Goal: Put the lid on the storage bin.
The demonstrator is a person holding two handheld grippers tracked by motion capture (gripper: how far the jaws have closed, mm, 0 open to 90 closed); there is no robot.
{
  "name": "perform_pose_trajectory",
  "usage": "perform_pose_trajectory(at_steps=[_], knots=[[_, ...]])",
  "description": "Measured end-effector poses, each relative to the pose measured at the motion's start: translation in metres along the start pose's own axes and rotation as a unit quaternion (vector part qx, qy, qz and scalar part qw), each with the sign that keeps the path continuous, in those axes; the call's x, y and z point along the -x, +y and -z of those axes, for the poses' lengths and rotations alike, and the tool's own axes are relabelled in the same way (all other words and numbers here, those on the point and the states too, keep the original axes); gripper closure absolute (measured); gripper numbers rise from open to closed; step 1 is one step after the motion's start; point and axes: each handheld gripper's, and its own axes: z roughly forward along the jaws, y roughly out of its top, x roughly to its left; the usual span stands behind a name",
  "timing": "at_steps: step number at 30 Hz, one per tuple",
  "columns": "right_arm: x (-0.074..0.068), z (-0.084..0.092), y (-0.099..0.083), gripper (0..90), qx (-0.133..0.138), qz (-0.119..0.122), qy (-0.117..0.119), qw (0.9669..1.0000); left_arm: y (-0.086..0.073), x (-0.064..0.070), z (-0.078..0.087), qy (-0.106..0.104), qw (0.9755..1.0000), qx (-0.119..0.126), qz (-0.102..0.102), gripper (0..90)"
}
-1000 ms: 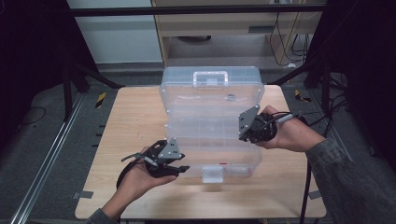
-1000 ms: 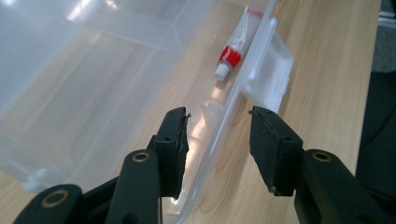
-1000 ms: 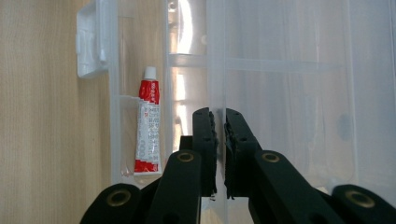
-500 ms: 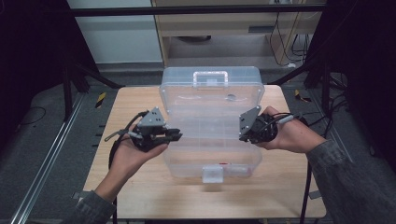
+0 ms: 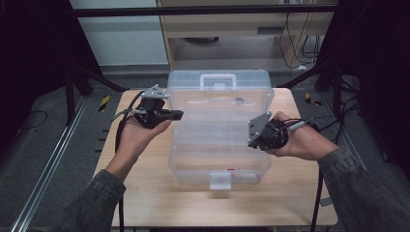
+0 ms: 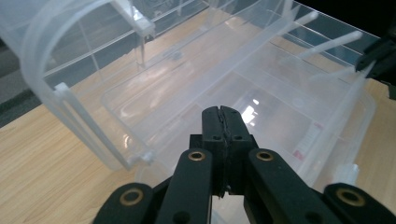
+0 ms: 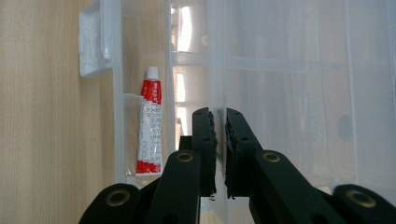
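A clear plastic organiser box (image 5: 217, 154) lies on the wooden table (image 5: 145, 193) with its lid (image 5: 217, 94) standing open at the back. My left gripper (image 5: 178, 114) hovers at the lid's left edge. Its jaws have just been closing and now meet with nothing between them (image 6: 222, 112), above the open tray (image 6: 261, 107). My right gripper (image 5: 252, 141) is shut on the box's thin right wall, which runs between the jaws (image 7: 219, 116). A red and white tube (image 7: 150, 126) lies in a front compartment (image 5: 232, 170).
The box's front latch (image 5: 220, 180) hangs over the table near the front edge. Bare wood lies to the left and right of the box. A metal frame rail (image 5: 48, 164) runs along the floor at the left, and cables (image 5: 309, 29) hang at the back right.
My left hand has risen and moved away along the box's left side, from the front left corner to the lid's edge. The right hand has kept still.
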Motion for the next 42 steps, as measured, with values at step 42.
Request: perform_pose_trajectory(at_steps=[42], knots=[[-0.031, -0.005, -0.012, 57.3, 0.025, -0.025, -0.005, 0.9994, -0.033, 0.001, 0.018, 0.001, 0.9995, 0.012, 0.029, 89.6]])
